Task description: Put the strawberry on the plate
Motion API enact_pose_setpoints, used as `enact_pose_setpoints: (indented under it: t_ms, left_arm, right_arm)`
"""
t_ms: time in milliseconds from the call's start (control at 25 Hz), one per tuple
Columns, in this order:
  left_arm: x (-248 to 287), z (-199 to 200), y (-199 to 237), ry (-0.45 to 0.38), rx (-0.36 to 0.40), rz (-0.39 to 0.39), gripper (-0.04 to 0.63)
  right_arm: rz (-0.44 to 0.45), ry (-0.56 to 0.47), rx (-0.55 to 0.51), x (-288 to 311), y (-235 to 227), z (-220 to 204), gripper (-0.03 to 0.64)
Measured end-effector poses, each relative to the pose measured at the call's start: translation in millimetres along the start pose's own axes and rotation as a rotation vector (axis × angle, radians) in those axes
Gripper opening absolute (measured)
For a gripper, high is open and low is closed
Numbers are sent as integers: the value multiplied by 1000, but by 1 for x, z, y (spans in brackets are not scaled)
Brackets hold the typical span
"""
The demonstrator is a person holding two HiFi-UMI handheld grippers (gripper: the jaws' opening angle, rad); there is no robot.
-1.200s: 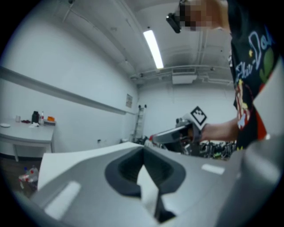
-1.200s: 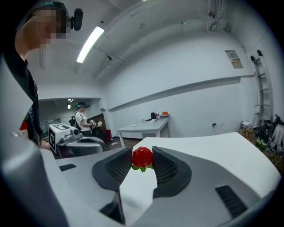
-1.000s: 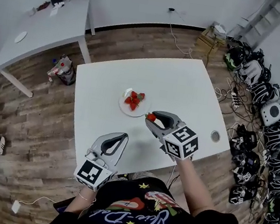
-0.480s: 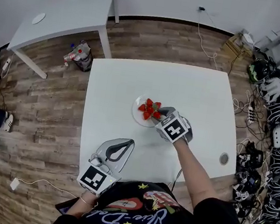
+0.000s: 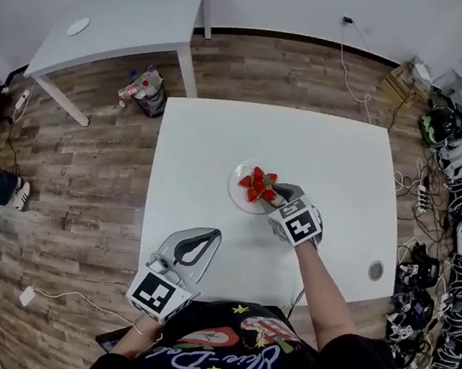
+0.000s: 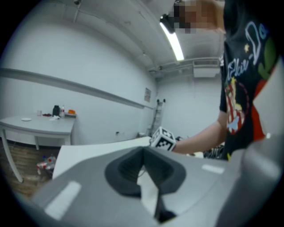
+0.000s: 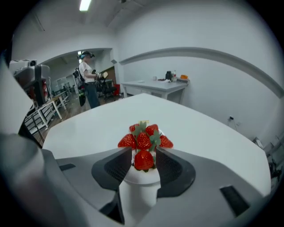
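The right gripper (image 5: pixel 272 197) has moved in from just outside the plate (image 5: pixel 233 190) at frame centre. Its jaws are narrow on the strawberry (image 7: pixel 143 160), now over the rim beside the pile (image 5: pixel 257 181), so release looks next. The left gripper (image 5: pixel 204 237), closed and empty, waits lower left.

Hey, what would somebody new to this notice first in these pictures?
The red heap of strawberries on the small plate in the middle of the white table stands out first, with one more strawberry pinched in the right gripper at the plate's edge. Then the row of headsets along the floor at the right.
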State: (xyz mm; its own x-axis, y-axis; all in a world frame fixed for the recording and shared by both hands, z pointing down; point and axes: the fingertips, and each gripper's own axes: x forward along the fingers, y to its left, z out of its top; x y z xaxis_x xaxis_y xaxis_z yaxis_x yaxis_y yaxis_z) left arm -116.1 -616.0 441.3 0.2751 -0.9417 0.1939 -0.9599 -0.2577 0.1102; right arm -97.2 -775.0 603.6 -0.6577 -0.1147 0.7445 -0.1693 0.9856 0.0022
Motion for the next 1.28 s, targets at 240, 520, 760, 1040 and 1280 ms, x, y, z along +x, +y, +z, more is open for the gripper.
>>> enact_pose_setpoints:
  t_ms: [240,520,760,1040,1280]
  left_arm:
    - [2,5,-1,-14,20,1,-2]
    - [15,23,16,-48,55,34,-2]
    - [28,32,22,-75,60,41,-2]
    - [24,27,15,-44,64,44,-2]
    - [19,27,14,-47,67,63,-2]
  right_arm:
    - [-59,-405,244,-77,-10,41,150]
    - [60,-629,486,-147,10,42,26]
    - [55,-643,432,-164,22,38,17]
    - [66,-631,417,-165,23,38,17]
    - [79,-621,406,-161,28,37,17]
